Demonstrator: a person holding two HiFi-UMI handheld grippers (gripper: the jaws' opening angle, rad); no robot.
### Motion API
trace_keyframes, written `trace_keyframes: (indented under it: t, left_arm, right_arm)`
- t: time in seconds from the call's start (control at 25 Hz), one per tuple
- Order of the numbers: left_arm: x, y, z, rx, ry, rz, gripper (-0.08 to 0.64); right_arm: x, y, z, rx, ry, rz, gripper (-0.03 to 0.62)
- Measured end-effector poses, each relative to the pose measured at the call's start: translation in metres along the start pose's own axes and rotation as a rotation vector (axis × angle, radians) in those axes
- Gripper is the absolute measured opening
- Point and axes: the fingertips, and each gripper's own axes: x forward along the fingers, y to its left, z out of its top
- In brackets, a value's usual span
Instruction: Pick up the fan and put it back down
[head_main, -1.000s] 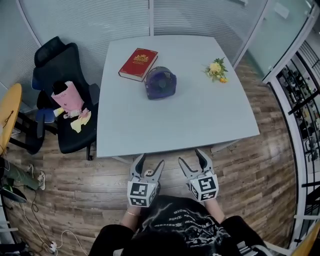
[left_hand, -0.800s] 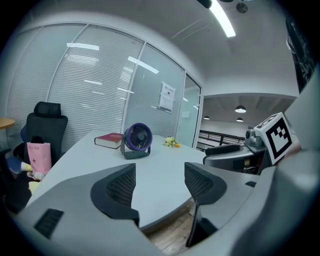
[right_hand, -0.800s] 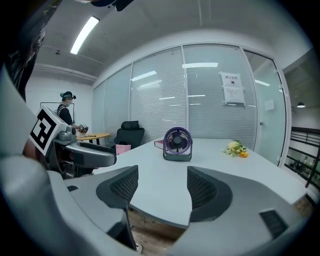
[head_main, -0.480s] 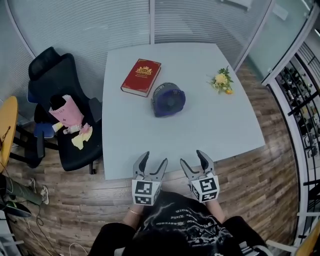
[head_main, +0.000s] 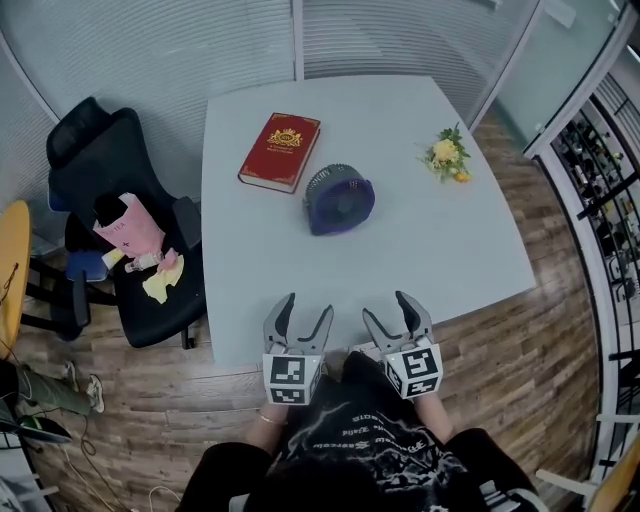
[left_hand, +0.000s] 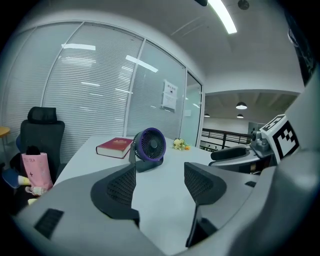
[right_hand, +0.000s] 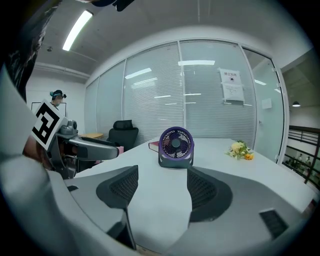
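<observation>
Fan (head_main: 340, 198) upright on the counter (head_main: 420, 270), near a book (head_main: 279, 151).
Left tool (head_main: 305, 308) and right tool (head_main: 390, 308) hover at its near edge, jaws wide apart, empty.

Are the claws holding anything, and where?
Nothing is held. The left gripper and the right gripper are both open and empty, and the fan stands untouched on the table.

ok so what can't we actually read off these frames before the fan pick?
fan: back and any switch; both gripper views face its grille, and it is too small in the head view.
red book: cover print is too small in the head view, and it lies edge-on in the left gripper view.
notice on the glass: text is too small in the right gripper view.
pink bag: what is inside; too small in the head and left gripper views.
</observation>
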Motion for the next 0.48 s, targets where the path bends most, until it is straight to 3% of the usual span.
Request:
trace_keyframes:
  t: [0.48]
  left_arm:
    - [0.043, 0.016, 0.009, 0.007, 0.038, 0.126, 0.327]
  right_arm:
    - [0.031, -0.052, 0.025, -0.076, 0.001, 0.035, 0.311]
